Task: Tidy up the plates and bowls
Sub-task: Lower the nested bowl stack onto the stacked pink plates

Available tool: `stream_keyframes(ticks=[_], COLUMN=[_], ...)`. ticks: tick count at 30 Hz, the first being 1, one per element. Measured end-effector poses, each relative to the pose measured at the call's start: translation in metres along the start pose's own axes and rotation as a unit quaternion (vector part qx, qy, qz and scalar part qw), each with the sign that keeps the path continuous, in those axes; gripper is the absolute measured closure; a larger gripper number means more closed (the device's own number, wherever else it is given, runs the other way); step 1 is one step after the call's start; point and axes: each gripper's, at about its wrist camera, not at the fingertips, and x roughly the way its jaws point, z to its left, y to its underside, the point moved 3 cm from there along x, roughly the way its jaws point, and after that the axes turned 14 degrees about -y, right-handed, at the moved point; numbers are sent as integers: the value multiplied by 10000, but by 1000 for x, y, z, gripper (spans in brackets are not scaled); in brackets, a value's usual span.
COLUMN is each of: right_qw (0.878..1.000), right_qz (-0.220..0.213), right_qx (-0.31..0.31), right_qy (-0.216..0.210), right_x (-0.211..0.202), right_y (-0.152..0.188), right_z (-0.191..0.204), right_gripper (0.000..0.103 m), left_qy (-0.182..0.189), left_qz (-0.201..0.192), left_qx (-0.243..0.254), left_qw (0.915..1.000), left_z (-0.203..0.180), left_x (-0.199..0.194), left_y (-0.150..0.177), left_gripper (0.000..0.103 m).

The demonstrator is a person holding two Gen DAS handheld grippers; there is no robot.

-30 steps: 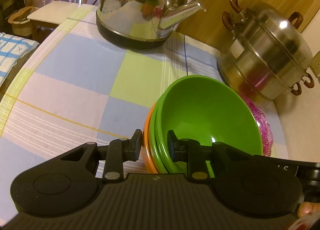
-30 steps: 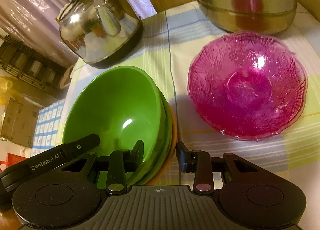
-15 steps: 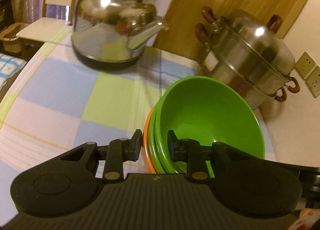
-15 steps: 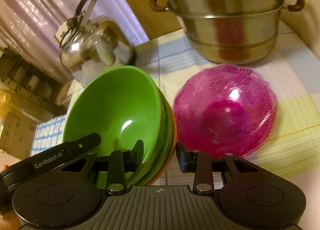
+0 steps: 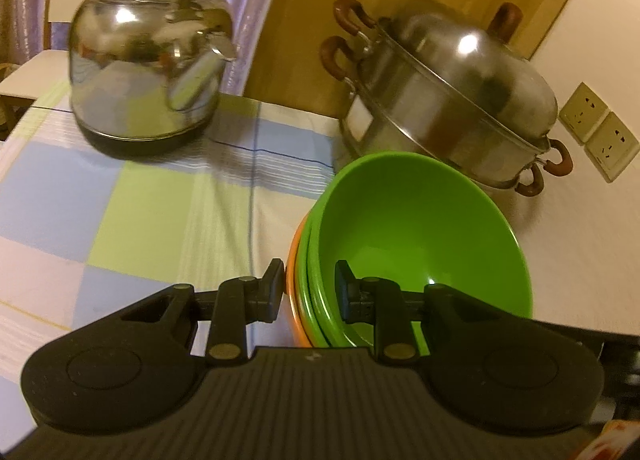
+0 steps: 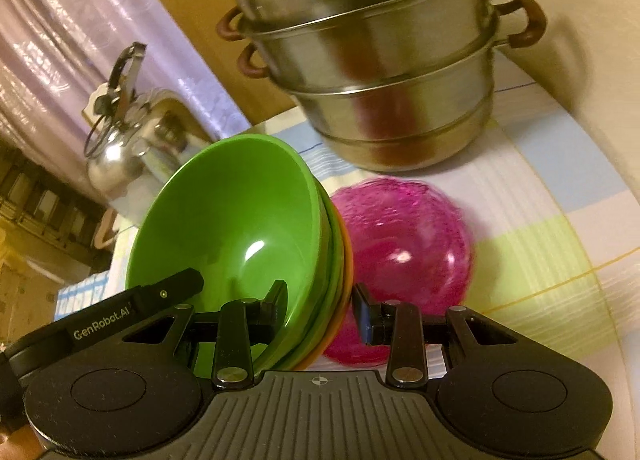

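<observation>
Both tongs grasp the nested bowls' rim, left [image 5: 308, 286] and right [image 6: 320, 310]. Green bowl [image 5: 420, 236] hides those beneath; pink bowl [image 6: 404, 244] blurred.

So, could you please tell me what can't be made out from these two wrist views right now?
- Stacked bowls: the count under the green one, nested; only rims show, both views.
- Pink bowl: hidden behind the stack in the left view; blurred, partly covered in the right.
- Kettle: blurred, partly behind the stack, right view.
</observation>
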Motion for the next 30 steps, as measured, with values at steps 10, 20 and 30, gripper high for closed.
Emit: stream_keyframes(ticks=[10,20,30], right_qw=[9995,9985,9984], right_qz=[-95,-41,-20], right_qx=[170,373,416], right_qy=[248,395,388], right_x=[-2,13,21], right_y=[-12,-18,-20], right_z=[-33,-62,-74], right_gripper=[68,68,68], left_qy=[90,76,32], left_qz=[179,328,303], left_qx=[213,333,310], left_qw=[9996,9989,9991], left_z=[-33,-51,-52], left_x=[29,56,63], left_y=[-4,2,2], left_gripper=[80,80,80])
